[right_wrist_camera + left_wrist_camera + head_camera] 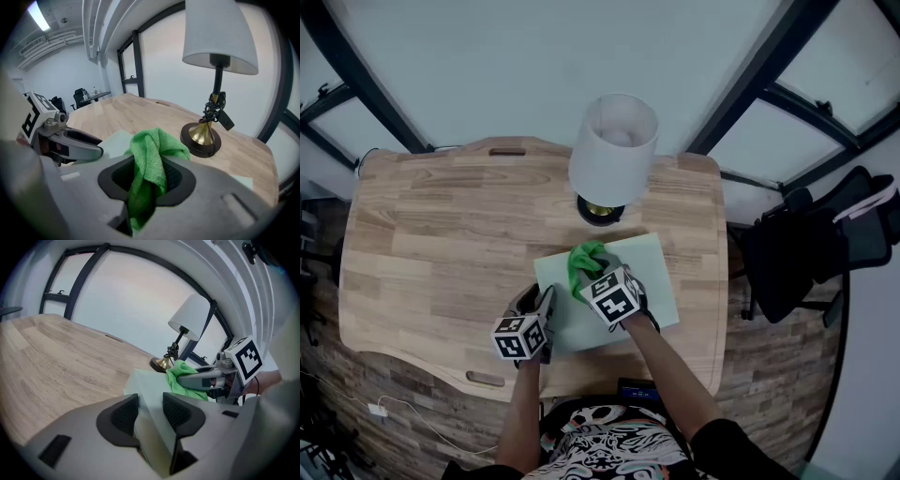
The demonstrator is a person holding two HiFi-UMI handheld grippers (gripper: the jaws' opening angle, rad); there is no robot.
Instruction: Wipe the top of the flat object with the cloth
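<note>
A pale green flat board (661,281) lies on the wooden table, in front of a lamp. My left gripper (546,305) is shut on the board's near-left edge; in the left gripper view the board (140,385) runs between the two dark pads (123,414). My right gripper (592,272) is shut on a bright green cloth (584,262) and hovers over the board's far-left part. The right gripper view has the cloth (152,164) bunched between the jaws and spilling out past them. Whether the cloth touches the board is hidden.
A lamp with a white shade (613,150) and brass base (202,136) stands just beyond the board. The wooden table (441,234) stretches to the left. Black office chairs (811,248) stand off the table's right side.
</note>
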